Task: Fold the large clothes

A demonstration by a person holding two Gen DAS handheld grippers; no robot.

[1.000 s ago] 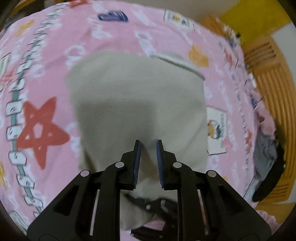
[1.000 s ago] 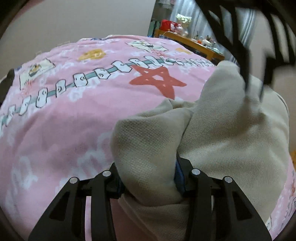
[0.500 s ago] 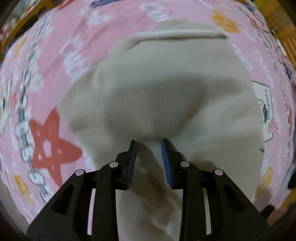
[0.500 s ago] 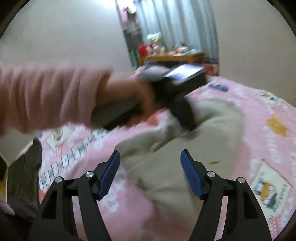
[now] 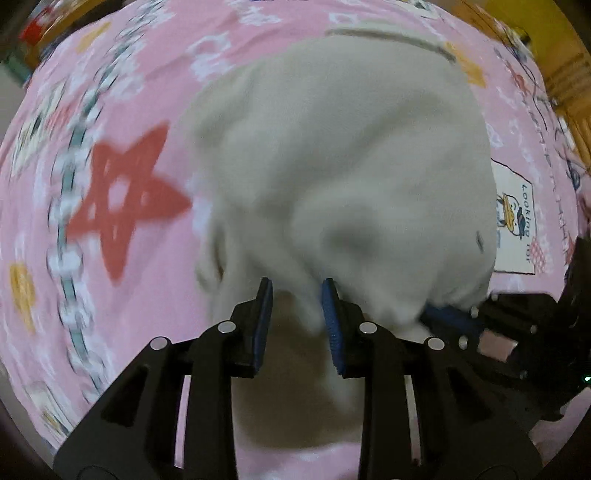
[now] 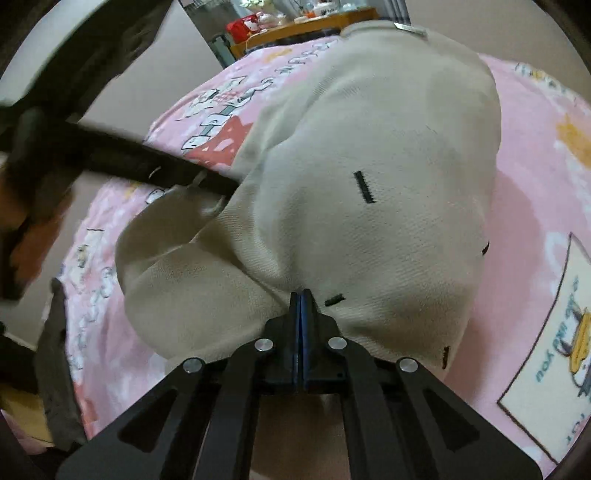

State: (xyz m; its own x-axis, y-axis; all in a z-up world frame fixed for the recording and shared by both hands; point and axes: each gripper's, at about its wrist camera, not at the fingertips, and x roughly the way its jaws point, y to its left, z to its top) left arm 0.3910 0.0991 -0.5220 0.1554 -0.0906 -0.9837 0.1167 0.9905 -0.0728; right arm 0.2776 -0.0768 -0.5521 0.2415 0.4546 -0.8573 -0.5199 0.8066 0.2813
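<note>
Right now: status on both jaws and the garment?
Left gripper pinching a fold of the beige garment. Right gripper jaws shut at its near edge. Garment bunched on the pink bedspread. Nothing in the way.

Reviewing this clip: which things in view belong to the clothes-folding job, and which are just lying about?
In the job:
beige garment
left gripper
right gripper
pink bedspread, the folding surface

Lying about:
dark grey cloth at the bed's edge
wooden table with clutter behind the bed
</note>
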